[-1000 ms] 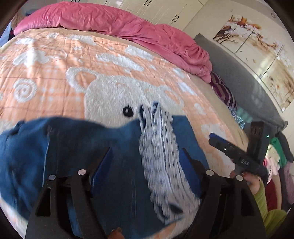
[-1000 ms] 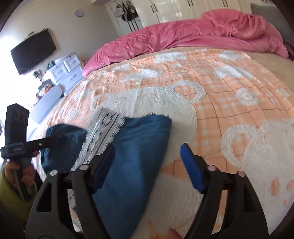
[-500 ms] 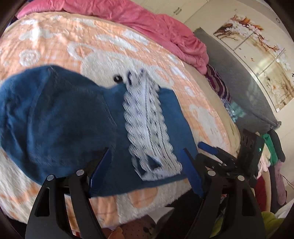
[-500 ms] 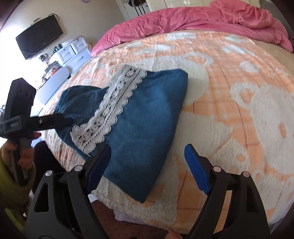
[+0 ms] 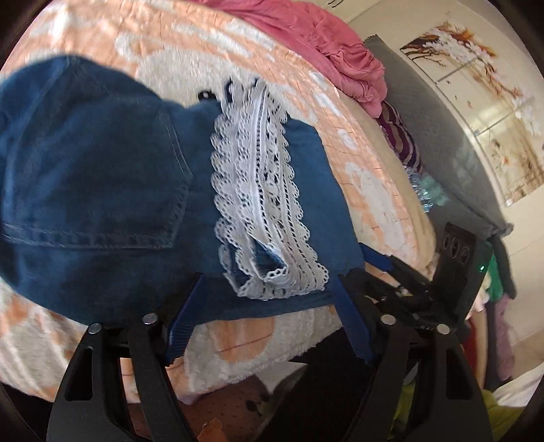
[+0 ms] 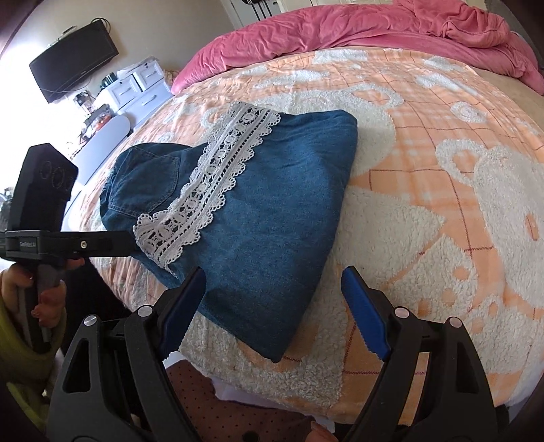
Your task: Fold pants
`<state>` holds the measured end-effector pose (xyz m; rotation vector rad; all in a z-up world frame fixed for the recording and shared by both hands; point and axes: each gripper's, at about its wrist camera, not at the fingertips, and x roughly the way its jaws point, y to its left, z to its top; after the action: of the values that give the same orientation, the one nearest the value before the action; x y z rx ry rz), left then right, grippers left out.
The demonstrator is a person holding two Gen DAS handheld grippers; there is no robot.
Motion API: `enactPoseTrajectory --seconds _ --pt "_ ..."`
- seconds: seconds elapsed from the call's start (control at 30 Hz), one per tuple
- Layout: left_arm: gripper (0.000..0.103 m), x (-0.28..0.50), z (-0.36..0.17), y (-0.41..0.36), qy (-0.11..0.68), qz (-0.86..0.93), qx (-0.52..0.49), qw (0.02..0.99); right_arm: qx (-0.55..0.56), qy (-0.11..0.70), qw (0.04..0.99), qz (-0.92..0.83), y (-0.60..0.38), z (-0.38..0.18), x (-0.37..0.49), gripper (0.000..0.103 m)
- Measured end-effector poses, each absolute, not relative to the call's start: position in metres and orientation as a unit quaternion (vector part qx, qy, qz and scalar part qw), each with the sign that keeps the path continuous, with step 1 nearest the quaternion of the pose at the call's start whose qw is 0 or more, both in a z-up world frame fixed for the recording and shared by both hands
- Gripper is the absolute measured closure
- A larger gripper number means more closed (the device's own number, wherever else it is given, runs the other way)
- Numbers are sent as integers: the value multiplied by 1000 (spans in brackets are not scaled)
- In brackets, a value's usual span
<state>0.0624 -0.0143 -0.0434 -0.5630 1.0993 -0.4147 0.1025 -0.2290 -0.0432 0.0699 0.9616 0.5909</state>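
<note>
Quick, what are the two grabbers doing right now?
Left gripper: open, jaws just been closing a little, holding nothing, over the jeans edge.
Right gripper: open, holding nothing.

The folded pants [image 6: 258, 204] lie on my blanket [image 6: 442, 170] near the bed's front edge, lace strip [image 6: 210, 183] on top, duvet [image 6: 357, 30] behind, my 2 tongs in front.

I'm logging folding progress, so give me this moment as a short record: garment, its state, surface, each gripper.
garment: blue denim pants with a white lace strip
state: folded into a compact bundle, lying flat
surface: orange and white blanket near the bed's edge
left gripper: open, jaws have just been closing, nothing pinched, at the bundle's near edge
right gripper: open, holding nothing, near the bundle's corner
background: pink duvet
</note>
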Motion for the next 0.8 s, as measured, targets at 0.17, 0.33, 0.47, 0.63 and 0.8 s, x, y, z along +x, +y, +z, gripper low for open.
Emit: enactPoseTrajectory --seconds 0.17,0.33,0.47,0.63,0.8 --pt "44 66 -52 -21 517 -201 -284 782 32 454 845 280 -228 -42 102 28" --pt "53 69 -60 -17 511 -195 -329 770 29 452 847 278 -226 -43 103 28" --pt "79 69 -66 -11 507 -180 -354 765 20 455 847 275 -221 -45 104 28" --pt "84 63 -49 -10 490 -193 -337 780 -1 458 849 265 -213 -45 105 28" --pt "84 49 -9 -16 466 -170 -236 836 -32 431 860 270 -199 -30 99 28"
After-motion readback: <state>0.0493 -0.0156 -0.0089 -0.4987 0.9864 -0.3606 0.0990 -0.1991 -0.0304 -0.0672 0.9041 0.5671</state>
